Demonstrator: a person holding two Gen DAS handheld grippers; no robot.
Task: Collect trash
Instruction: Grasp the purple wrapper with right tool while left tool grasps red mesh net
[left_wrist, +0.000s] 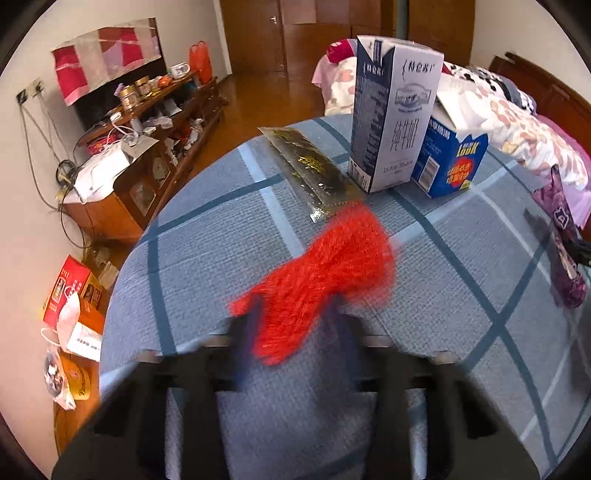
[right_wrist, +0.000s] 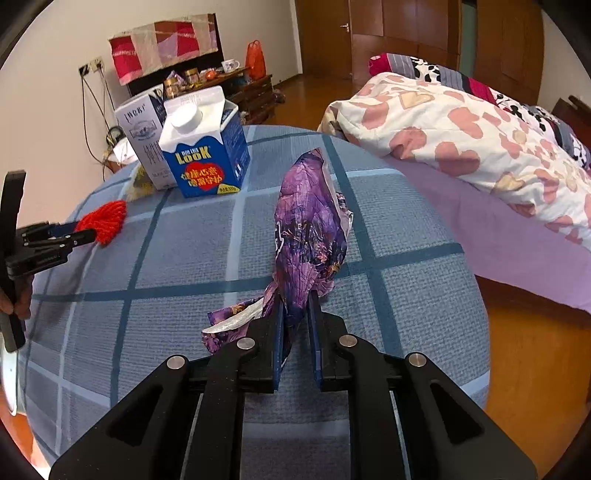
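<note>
Here, two cartons (right_wrist: 205, 147), one wrapper (right_wrist: 312, 229) (purple), one red net (left_wrist: 321, 273).

Lighting: even, soft indoor daylight; bright in both views; source not visible. Shadows: faint, diffuse, short beneath the milk carton (left_wrist: 391, 114). Glare: mild sheen on the wooden floor (right_wrist: 535, 369) and the foil packet (left_wrist: 314, 173). Blur: left wrist view motion-smeared at the red mesh (left_wrist: 325, 280) and left gripper (left_wrist: 291, 325); right wrist view sharp. Distortion: strong fisheye bowing, the bench (right_wrist: 184, 314) rounded; dark vignette at corners.
</note>
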